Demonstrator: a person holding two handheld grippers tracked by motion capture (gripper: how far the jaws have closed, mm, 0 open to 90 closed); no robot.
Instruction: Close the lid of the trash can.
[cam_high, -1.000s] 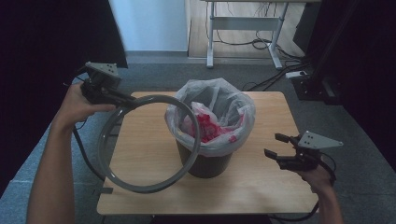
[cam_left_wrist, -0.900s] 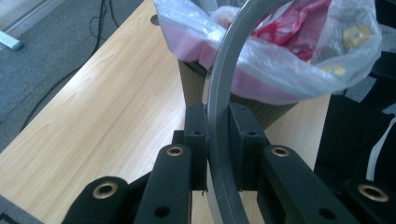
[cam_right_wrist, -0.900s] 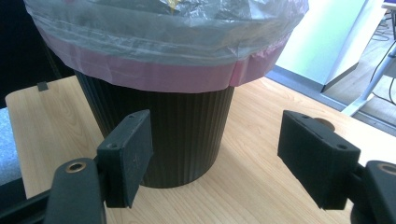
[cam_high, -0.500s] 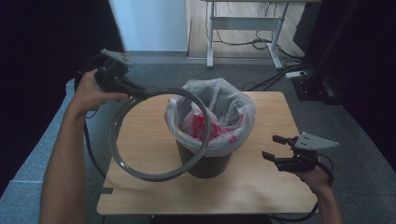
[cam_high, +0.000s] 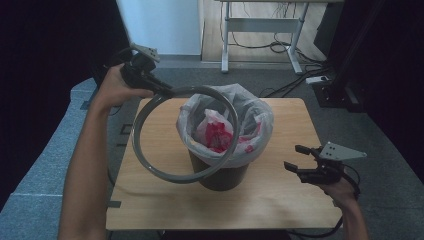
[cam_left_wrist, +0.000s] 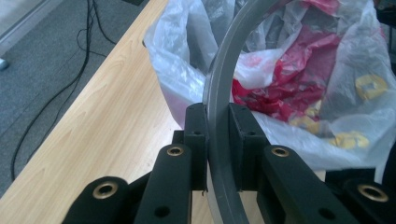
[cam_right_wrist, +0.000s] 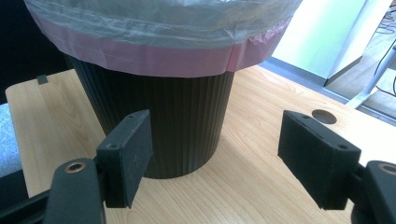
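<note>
1. Grey plastic ring (cam_high: 184, 135), pinched edge-on by your left gripper (cam_high: 150, 82), hangs tilted over the bin's left side; it may twist loose.
2. Bin liner (cam_high: 260, 117) could snag underneath.
3. Your right gripper (cam_high: 299, 159), spread empty beside the bin (cam_right_wrist: 159, 121), can't steady it.

Soft daylight, dark surroundings, slight blur.

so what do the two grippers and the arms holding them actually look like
Both the left gripper and the right gripper are matte black with two blocky square jaws, brass-ringed pivot holes in the links, and a grey three-cornered plate on top. A dark cable trails from each. The forearms are bare, no sleeves showing.
</note>
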